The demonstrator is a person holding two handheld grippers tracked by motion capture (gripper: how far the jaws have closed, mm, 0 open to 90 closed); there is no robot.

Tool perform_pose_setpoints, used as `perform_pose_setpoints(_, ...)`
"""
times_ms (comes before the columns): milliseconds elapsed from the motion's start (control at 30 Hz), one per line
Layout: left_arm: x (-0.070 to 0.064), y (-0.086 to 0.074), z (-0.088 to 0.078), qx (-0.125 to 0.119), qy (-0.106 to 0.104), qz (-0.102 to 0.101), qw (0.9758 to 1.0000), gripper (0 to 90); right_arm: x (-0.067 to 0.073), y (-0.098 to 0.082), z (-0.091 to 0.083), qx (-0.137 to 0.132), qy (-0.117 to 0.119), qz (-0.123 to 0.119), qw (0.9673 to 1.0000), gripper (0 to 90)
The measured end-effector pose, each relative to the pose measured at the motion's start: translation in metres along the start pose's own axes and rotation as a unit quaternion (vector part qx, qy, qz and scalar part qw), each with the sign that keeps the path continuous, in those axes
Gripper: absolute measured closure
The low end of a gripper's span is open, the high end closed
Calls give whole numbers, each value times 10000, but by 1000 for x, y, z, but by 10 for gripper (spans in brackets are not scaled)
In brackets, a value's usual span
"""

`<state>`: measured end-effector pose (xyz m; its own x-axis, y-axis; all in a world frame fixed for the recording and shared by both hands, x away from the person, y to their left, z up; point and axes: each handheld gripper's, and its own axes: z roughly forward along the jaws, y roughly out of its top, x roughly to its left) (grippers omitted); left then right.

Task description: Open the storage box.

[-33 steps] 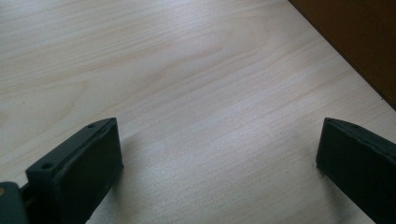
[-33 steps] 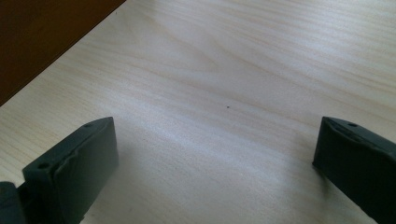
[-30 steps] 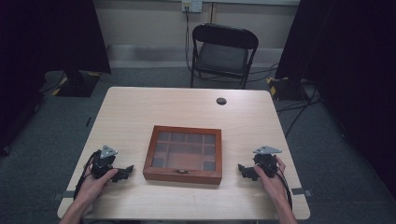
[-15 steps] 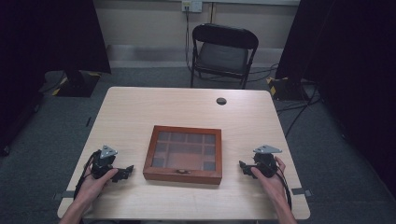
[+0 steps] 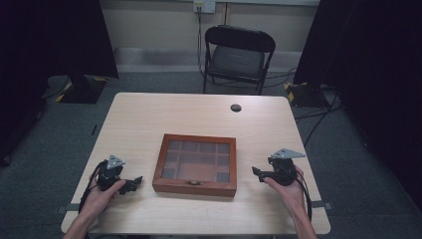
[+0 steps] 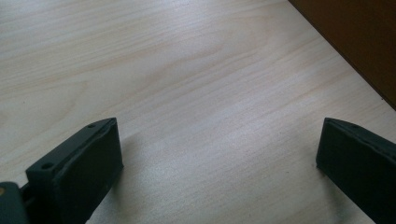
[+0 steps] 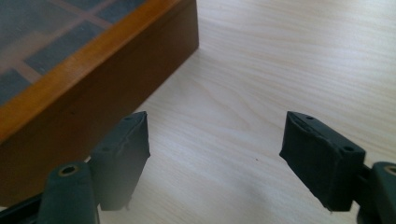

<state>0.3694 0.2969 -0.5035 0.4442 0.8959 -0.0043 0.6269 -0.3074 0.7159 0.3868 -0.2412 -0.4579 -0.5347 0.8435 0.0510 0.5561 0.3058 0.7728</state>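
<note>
While the wooden box [image 5: 194,164] sat closed and untouched mid-table, we held the left gripper [image 5: 133,183] wide open; the right gripper [image 5: 257,173], empty, had just been narrowing; everything remained undone.

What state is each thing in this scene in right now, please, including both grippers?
Wooden box: glass lid shut, flat on the table.
Left gripper: open, nothing between its fingers, beside the box.
Right gripper: open, fingers have just been closing, nothing between them.
Folding chair: unfolded, upright, unoccupied.
Table: carries a small dark disc.
</note>
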Motion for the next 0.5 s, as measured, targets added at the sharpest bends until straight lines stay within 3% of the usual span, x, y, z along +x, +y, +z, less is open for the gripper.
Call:
perform_pose_setpoints(233, 0, 0, 0, 2, 13, 12, 10000, 0, 4, 12, -9, -109, 237, -11, 9997, 285)
perform_pose_setpoints(500, 0, 0, 0, 7, -2, 0, 10000, 0, 20, 26, -15, -220, 658, -243, 9973, 361)
